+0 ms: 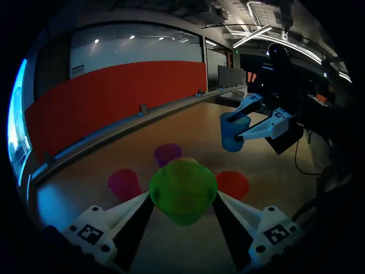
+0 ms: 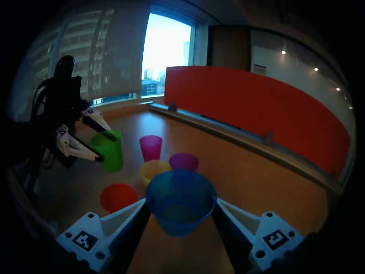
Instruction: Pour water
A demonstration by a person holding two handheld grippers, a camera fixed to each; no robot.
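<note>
green translucent plastic cup (image 1: 183,189) clamped in left gripper (image 1: 183,197), blue plastic cup (image 2: 181,201) clamped in right gripper (image 2: 181,206). Both upright, well apart; pour looks not yet begun.

The green cup (image 1: 183,189) and the blue cup (image 2: 181,201) are looking like smooth, translucent plastic. The table (image 1: 191,123) is showing as wood with a soft sheen. The fingers (image 1: 248,217) of the left gripper (image 1: 183,198) are looking like matt white plastic.
</note>
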